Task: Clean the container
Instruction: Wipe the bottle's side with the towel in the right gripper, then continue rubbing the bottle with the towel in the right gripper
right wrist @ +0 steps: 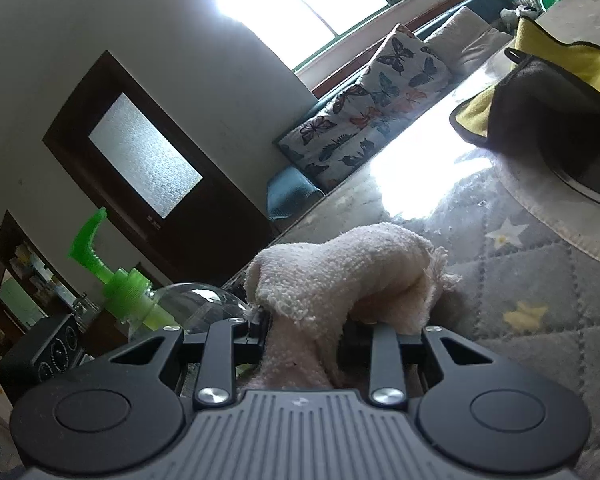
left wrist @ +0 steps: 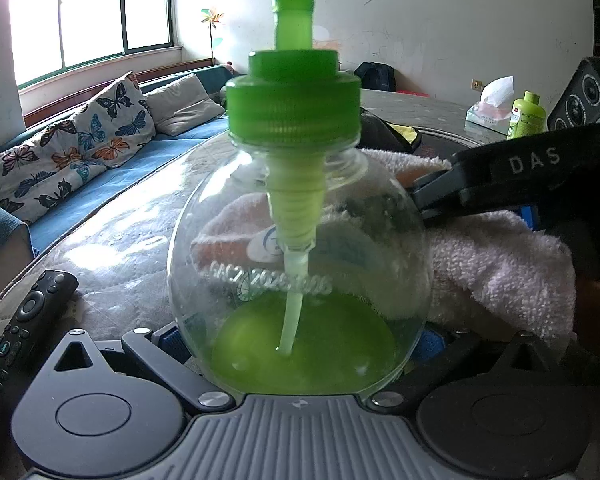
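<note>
Clear pump bottle (left wrist: 300,248), green soap low, pinched upright in our left gripper (left wrist: 300,344) over the table (left wrist: 140,216); right gripper (right wrist: 304,332) clamps pink towel (left wrist: 492,264) against its far side; remote (left wrist: 16,332) left.

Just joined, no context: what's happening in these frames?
A person with two handheld grippers is wiping a soap dispenser. The left gripper is clamped around the clear pump bottle, which is upright with a little green liquid at the bottom. The right gripper holds a pink towel bunched against the bottle's far side. A remote lies on the table nearby.
</note>
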The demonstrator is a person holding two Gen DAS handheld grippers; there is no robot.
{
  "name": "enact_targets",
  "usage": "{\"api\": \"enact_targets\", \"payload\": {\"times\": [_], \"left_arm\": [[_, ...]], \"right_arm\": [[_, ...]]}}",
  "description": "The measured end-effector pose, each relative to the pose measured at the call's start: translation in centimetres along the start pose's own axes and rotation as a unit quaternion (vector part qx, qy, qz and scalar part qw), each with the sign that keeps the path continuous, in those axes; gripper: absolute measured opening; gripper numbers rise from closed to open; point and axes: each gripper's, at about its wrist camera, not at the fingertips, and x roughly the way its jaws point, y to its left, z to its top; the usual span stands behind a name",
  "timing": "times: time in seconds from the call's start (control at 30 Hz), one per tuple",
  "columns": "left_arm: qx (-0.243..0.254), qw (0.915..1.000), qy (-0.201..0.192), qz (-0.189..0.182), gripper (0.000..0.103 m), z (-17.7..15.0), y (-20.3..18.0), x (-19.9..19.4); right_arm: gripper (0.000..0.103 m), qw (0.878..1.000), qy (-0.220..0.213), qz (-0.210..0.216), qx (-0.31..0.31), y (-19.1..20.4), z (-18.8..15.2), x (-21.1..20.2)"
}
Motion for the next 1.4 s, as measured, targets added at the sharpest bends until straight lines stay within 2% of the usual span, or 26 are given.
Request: {"api": "enact_targets", "payload": {"times": [0.23, 0.47, 0.57, 0.73, 0.97, 1.2, 1.33, 1.4], "left_arm": [[-0.001, 1.0000, 0.000, -0.001, 0.103, 0.0, 0.0, -0.1], [-0.004, 1.0000, 0.001, -0.003, 0.103, 0.1, 0.0, -0.1], [-0.005, 1.0000, 0.001, -0.002, 0.103, 0.1, -0.1, -0.1], [-0.005, 1.0000, 0.001, -0.002, 0.103, 0.1, -0.2, -0.2], [-0.005, 1.0000, 0.001, -0.002, 0.103, 0.1, -0.2, -0.3], [-0.005, 1.0000, 0.002, -0.002, 0.103, 0.1, -0.3, -0.3], [-0.005, 1.0000, 0.002, -0.002, 0.103, 0.1, -0.2, -0.4], [-0.005, 1.0000, 0.002, -0.002, 0.103, 0.1, -0.2, -0.4]], "right_arm": [[0.030, 1.000, -0.023, 0.015, -0.006, 0.3, 0.1, -0.8], [0.031, 0.991, -0.086, 0.102, -0.032, 1.6, 0.2, -3.0], [0.031, 0.988, -0.090, 0.117, -0.043, 2.0, 0.0, -3.2], [0.032, 0.994, -0.062, 0.082, -0.034, 1.6, 0.1, -2.1], [0.032, 0.998, -0.041, 0.054, -0.004, 0.3, 0.4, -1.4], [0.032, 1.000, 0.000, 0.002, -0.002, 0.0, 0.1, 0.0], [0.032, 1.000, 0.001, 0.000, 0.002, 0.0, -0.1, -0.1], [0.031, 1.000, -0.012, 0.013, 0.005, 0.1, 0.0, -0.5]]}}
